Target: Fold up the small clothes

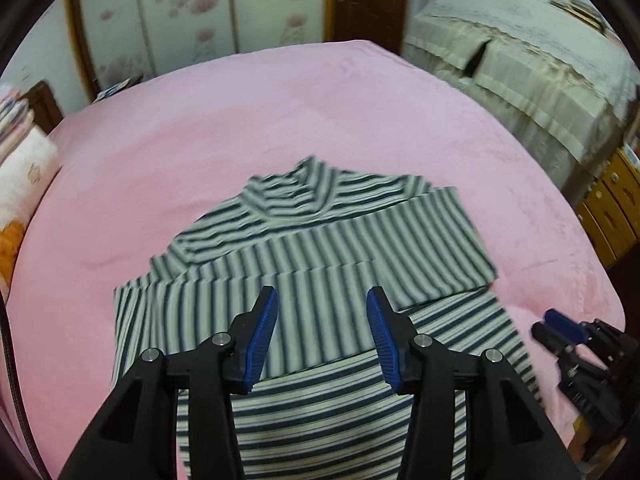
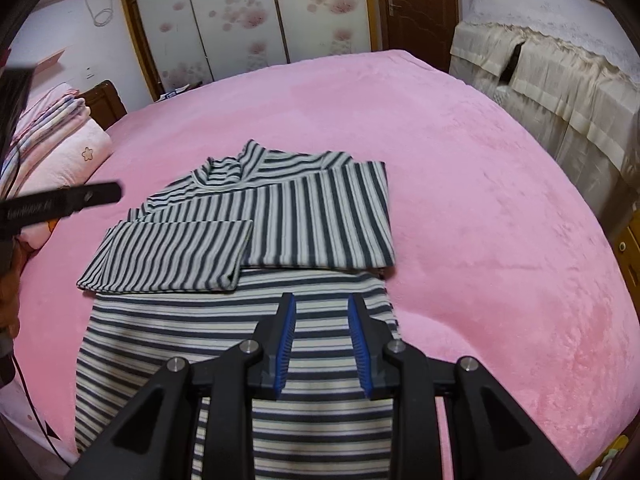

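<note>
A dark-blue and white striped top (image 1: 320,248) with a high collar lies flat on the pink bed cover (image 1: 280,100). Both of its sleeves are folded across the chest, and the cuff of one sleeve (image 2: 168,256) rests on the other. My left gripper (image 1: 325,294) hovers over the folded sleeves, open, with nothing between its blue pads. My right gripper (image 2: 322,300) is open over the lower body of the top (image 2: 304,216), near its right edge, also holding nothing. It shows in the left wrist view as the right gripper (image 1: 560,326) at the right. A black part of the left gripper (image 2: 64,202) shows at the left.
Folded pink bedding (image 2: 60,140) is stacked at the bed's left end. Furniture under a beige cover (image 1: 540,80) stands beyond the right side, with wooden drawers (image 1: 612,208) nearer. Flowered wardrobe doors (image 2: 248,16) and a brown door (image 2: 416,4) line the back wall.
</note>
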